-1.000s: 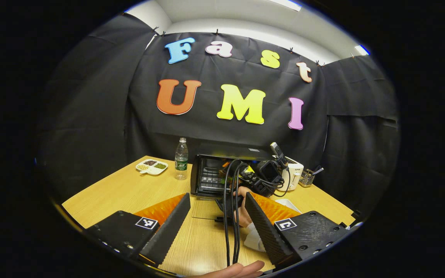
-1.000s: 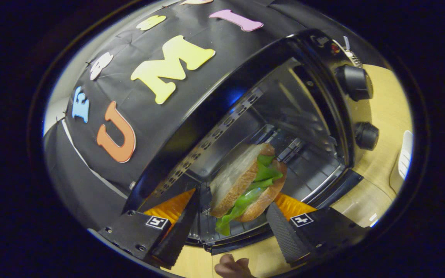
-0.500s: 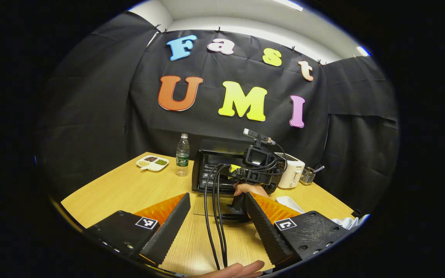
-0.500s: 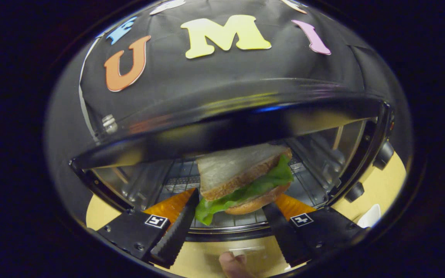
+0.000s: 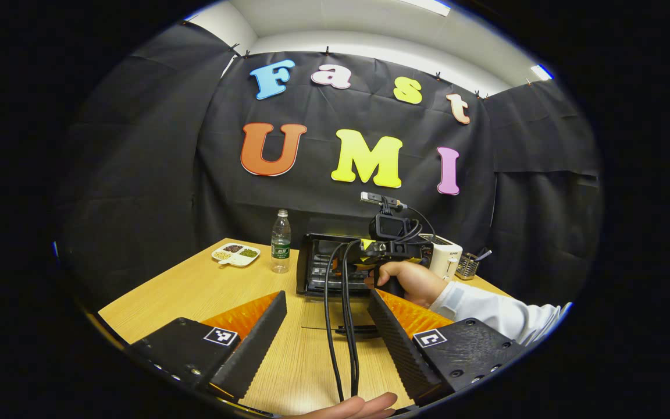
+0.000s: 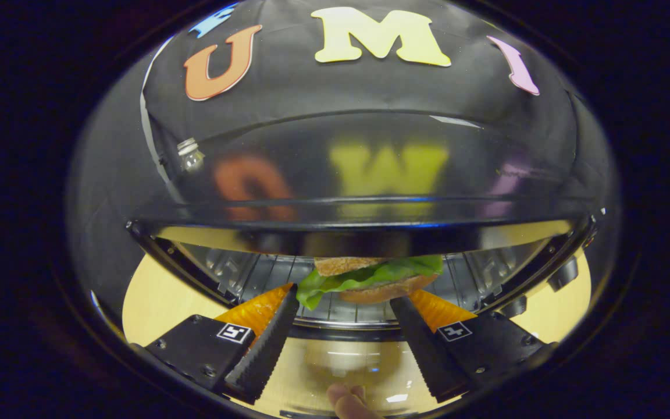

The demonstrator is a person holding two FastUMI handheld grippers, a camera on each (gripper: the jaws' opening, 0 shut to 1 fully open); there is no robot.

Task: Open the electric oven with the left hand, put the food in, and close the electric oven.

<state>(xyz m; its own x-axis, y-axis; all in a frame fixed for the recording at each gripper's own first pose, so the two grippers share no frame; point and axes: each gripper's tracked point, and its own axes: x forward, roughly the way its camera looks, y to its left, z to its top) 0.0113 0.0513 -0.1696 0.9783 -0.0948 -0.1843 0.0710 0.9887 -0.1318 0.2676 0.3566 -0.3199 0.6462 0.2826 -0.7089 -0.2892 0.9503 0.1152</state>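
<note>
- The right gripper is seen spread wide, nothing grasped.
- Just above its tips, the sandwich is laid on the oven rack, long axis crosswise.
- The left gripper is likewise held apart, empty.
- The open oven door is seen between its fingers, farther back, nearer this gripper's reach for closing the electric oven.

The oven above the fingers has a glossy, mirror-like metal top. Its rack is bare wire. The table is matt wood-grain.
</note>
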